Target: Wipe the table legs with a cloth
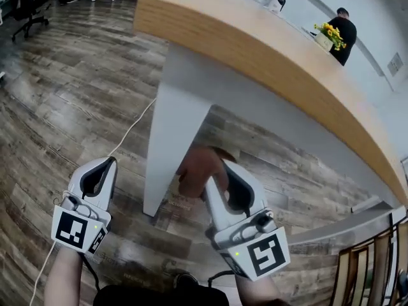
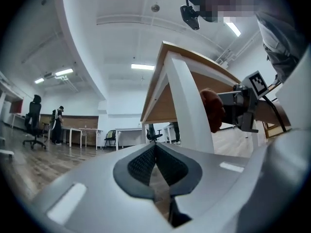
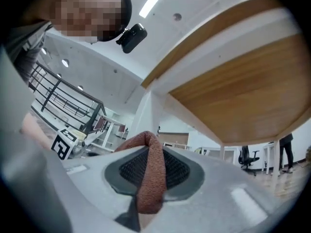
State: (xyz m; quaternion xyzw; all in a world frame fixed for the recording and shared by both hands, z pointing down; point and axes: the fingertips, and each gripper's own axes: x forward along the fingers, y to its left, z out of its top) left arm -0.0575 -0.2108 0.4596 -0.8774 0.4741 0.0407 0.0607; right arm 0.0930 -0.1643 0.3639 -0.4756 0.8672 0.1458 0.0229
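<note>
Grey-brown plank flooring [image 1: 70, 101] runs the length of an open office, and close by stands a table with a pale wooden top [image 1: 255, 50] on white legs. The nearest table leg [image 1: 171, 139] slopes down to the floor between the two hand-held tools. The right gripper [image 1: 220, 171] is low beside that leg, on its right side, with its jaws closed down on a rust-coloured cloth [image 1: 196, 167]. A band of the knitted fabric is pinched between the dark pads, and it loops over their tips. From above, the bunched end of the cloth sits right at the leg's edge, roughly two-thirds of the way down. Whether it presses on the white surface or only lies just beside it is hard to tell. The left gripper [image 1: 108, 166] hangs on the other side of the leg, apart from it. Its jaws are drawn together with nothing between them, the ribbed pads meeting at the tip. A thin white cable [image 1: 131, 129] trails across the floor past the foot of the leg. Farther off, a black office chair [image 1: 29, 8] stands at the far left. A person in a dark top [image 1: 344, 34] stands beyond the table next to some yellow flowers [image 1: 330, 36]. The slatted back of a wooden chair [image 1: 370, 266] shows in the near right corner.
</note>
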